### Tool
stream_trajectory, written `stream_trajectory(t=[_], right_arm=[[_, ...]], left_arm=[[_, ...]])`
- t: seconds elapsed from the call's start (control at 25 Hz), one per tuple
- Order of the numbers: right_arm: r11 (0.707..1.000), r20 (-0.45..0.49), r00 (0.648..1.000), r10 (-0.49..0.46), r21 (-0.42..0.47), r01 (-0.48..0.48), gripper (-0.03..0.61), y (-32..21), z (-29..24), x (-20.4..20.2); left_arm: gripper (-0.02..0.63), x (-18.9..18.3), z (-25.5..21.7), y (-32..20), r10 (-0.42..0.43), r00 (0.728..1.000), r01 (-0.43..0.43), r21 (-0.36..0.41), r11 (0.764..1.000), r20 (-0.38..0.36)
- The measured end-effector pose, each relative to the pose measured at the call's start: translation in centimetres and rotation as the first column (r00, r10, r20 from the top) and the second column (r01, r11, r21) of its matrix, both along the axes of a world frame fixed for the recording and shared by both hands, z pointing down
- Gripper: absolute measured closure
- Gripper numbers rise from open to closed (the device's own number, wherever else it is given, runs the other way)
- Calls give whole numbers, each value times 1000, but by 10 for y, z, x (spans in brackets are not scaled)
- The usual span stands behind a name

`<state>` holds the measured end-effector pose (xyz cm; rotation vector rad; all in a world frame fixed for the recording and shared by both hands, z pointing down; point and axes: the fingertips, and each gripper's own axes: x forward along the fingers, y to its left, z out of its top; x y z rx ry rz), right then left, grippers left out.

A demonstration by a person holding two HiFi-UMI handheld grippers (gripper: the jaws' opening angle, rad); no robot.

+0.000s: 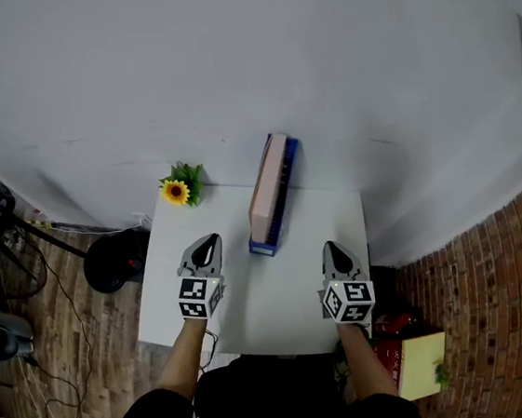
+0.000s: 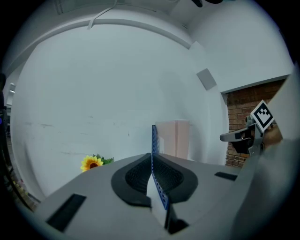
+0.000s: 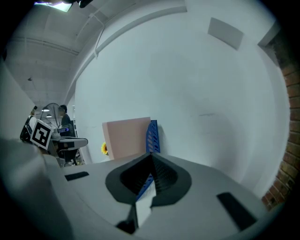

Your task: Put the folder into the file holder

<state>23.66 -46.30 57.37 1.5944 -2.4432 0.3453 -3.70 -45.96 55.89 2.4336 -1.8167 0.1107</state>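
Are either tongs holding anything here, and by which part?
Nothing is held. Left tongs and right tongs are shut and empty; the pink folder stands in the blue file holder.

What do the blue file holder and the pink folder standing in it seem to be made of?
The file holder is probably moulded plastic: an even blue colour, with a pattern of slots cut through its wall. The folder looks like card or thin plastic, matte pale pink, flat with straight edges; the pictures do not settle which.
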Motion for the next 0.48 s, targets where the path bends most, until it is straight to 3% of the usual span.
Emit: stream_trajectory(t=[0.48], right_arm=[[999,-8,1000,-9,32,9,572,0,-9,-15]], left_arm=[[583,-12,8,5,19,1000,-19,-29,999,-16]])
